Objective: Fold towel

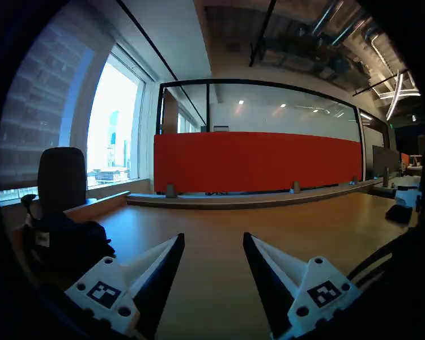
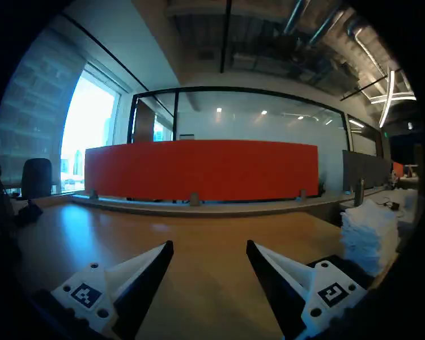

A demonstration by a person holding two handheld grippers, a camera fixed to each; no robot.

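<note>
Towels [image 2: 371,235] white, folded, stacked on table [image 2: 127,226] at right, left claw [image 1: 213,235] spread, right claw [image 2: 209,243] spread

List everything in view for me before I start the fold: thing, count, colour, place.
towel stack: one, white, folded, table's right edge in the right gripper view
table: one, light wood, below both tongs
partition: one, red, along the table's far edge
chair: one, black, by the window, far left
window: one, bright, left wall
dark bundle: one, black, in front of the chair; cannot tell what it is
small object: one, black, on the table, right side of the left gripper view
left tongs: one pair, white and black, open, empty
right tongs: one pair, white and black, open, empty
</note>
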